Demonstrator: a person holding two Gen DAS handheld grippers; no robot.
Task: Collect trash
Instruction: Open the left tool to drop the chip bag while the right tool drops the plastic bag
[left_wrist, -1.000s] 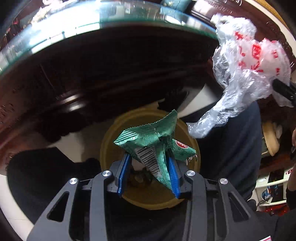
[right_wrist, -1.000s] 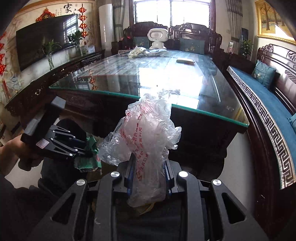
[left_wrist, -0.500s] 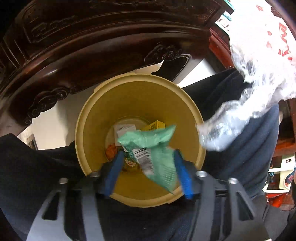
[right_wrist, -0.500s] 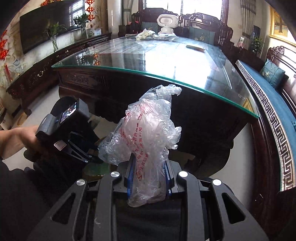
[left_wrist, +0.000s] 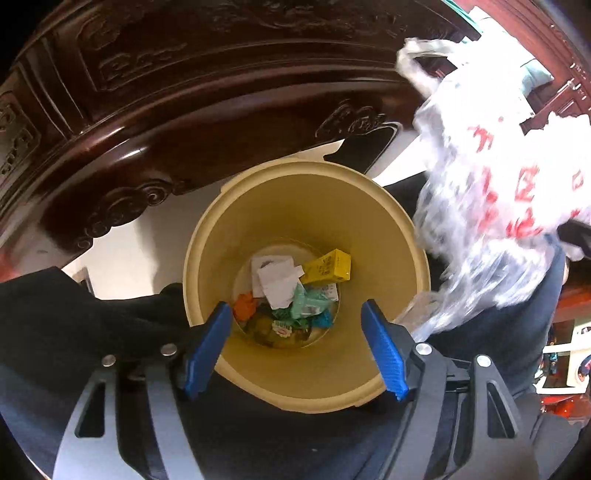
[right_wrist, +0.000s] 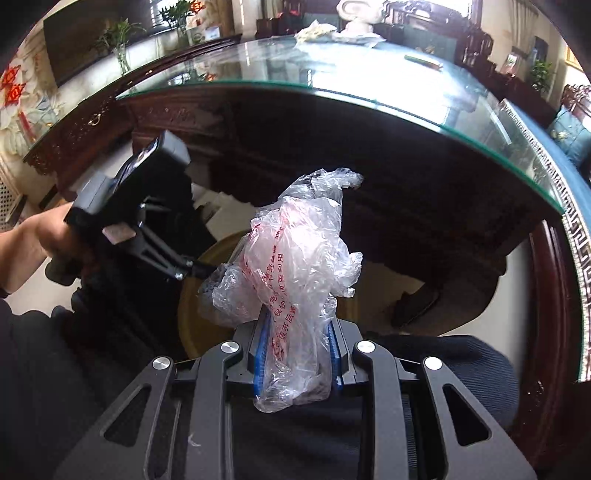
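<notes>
Left gripper (left_wrist: 295, 347) over the round yellow plastic bin (left_wrist: 388, 236), jaws just spread, nothing between; right gripper (right_wrist: 297, 354) pinching the crumpled clear plastic bag (right_wrist: 295, 258)

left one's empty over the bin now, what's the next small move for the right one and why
Probably shift the right gripper over the yellow bin and open it: it is clamped on the plastic bag, which hangs beside the rim, while the left gripper has just opened, empty.
</notes>
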